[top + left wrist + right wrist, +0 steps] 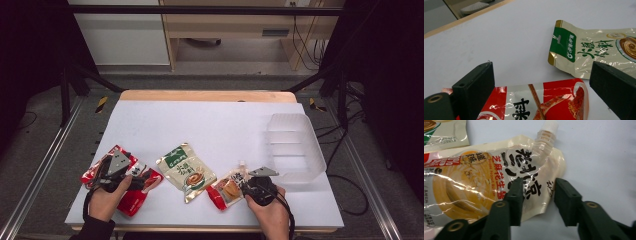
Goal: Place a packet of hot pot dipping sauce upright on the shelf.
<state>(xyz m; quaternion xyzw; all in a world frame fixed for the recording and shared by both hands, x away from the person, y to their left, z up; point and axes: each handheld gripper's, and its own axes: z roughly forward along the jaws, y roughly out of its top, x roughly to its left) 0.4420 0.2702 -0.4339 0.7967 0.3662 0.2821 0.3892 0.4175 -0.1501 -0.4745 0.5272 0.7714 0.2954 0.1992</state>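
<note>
While the right tongs (537,195) are set apart astride the spouted pouch's (499,177) corner, nothing is clamped. The slick film could be missed. The left tongs (541,87) are held apart over a red packet (534,102).

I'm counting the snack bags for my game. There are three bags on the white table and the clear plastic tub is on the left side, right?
Almost. The high view does show three bags: the red pouch, the green and cream pouch and the spouted pouch. But the clear plastic tub stands on the right side of the white table, not the left.
</note>
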